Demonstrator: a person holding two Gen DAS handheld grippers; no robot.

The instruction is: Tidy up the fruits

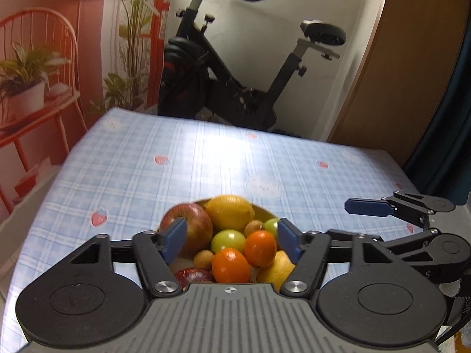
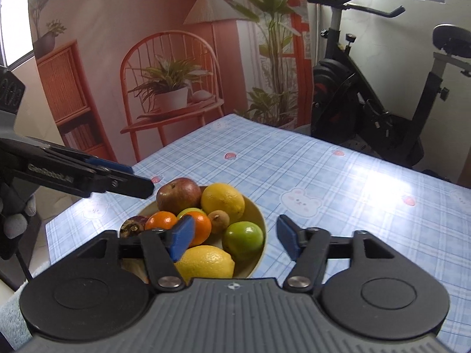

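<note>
- Left gripper (image 1: 231, 239): jaws spread wide, nothing between the pads. The bowl (image 1: 265, 210) of fruit lies straight ahead and below its fingertips, so the pile shows through the gap between them.
- Fruit as seen from the left gripper: red apple (image 1: 188, 226) just beyond the left pad, large lemon (image 1: 229, 211) ahead at centre, two oranges (image 1: 231, 264) nearest and below, green fruit (image 1: 228, 239) between.
- Right gripper (image 2: 235, 241): jaws likewise apart and empty. The bowl (image 2: 259, 214) lies ahead and to its left; the near lemon (image 2: 206, 261) sits just below its left pad, its long axis running across the gripper's line.
- Judgement: both grippers are near the bowl; the left is better centred over the pile, the right offset over bare tablecloth (image 2: 353, 206).
- View differences: only the right wrist view shows the bowl's rim clearly and a dark, rough fruit (image 2: 134, 226) at the far left edge. The left view hides most of the bowl behind its own body.
</note>
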